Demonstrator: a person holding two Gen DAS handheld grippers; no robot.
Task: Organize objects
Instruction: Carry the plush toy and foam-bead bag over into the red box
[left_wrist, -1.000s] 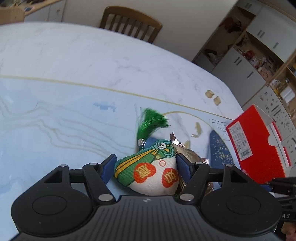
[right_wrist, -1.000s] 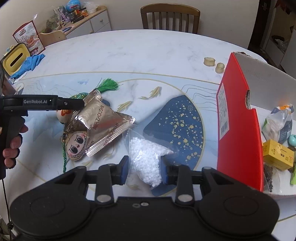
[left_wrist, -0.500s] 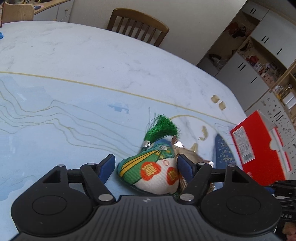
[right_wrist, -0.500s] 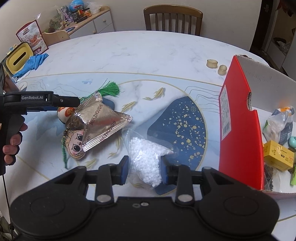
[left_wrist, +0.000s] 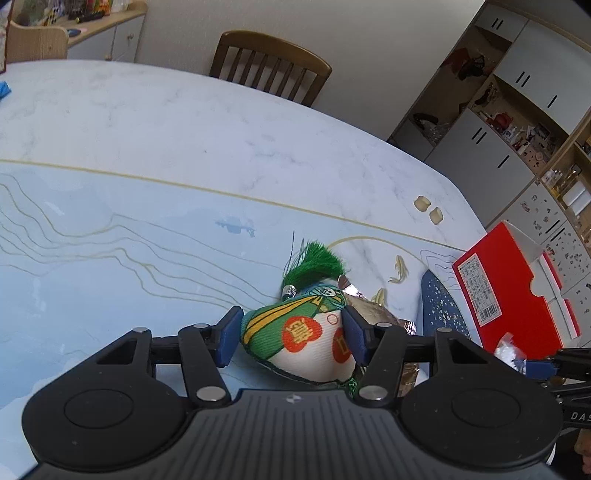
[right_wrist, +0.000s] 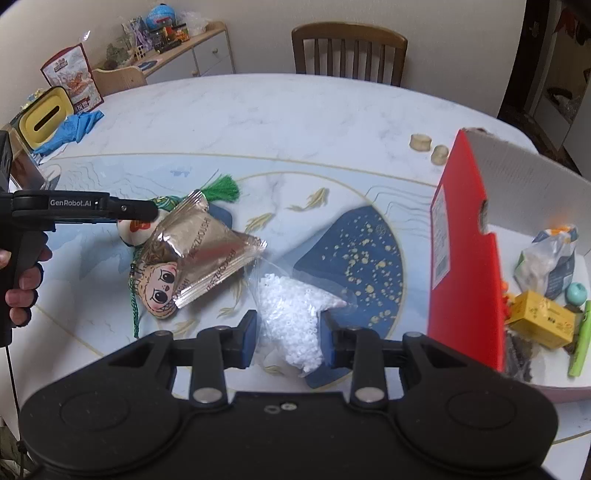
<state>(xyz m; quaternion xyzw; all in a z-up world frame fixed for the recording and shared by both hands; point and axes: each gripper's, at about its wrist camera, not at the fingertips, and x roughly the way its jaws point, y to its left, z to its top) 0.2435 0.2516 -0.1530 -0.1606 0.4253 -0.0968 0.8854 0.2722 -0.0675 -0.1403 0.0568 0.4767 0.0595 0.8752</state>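
1. While your left gripper (left_wrist: 291, 341) brackets the pouch (left_wrist: 306, 343), its jaws sit against both flanks of the stuffed cloth body; they look closed on it, though how firm the pinch is I cannot tell.
2. The pouch fills the gap between the jaws, its long axis running forward out of them, green tassel (left_wrist: 314, 264) beyond the tips and to the right.
3. Your right gripper (right_wrist: 288, 336) has the bead bag (right_wrist: 291, 317) between its pads (right_wrist: 248, 339), jaws partly closed around the white beads; the clear plastic spreads out ahead of the tips.
4. The red box (right_wrist: 463, 266) stands to the right of the right jaws, near them, its open side holding items already put away. From the left jaws it lies well off to the right and ahead.
5. So the right hand is the nearer one: I judge the bead bag should go first, carried right and over the red wall.
6. The foil packet (right_wrist: 207, 247) and doll (right_wrist: 159, 291) lie ahead and left of the right jaws, overlapping, the packet resting against the pouch. Lifting the pouch may drag the packet along.
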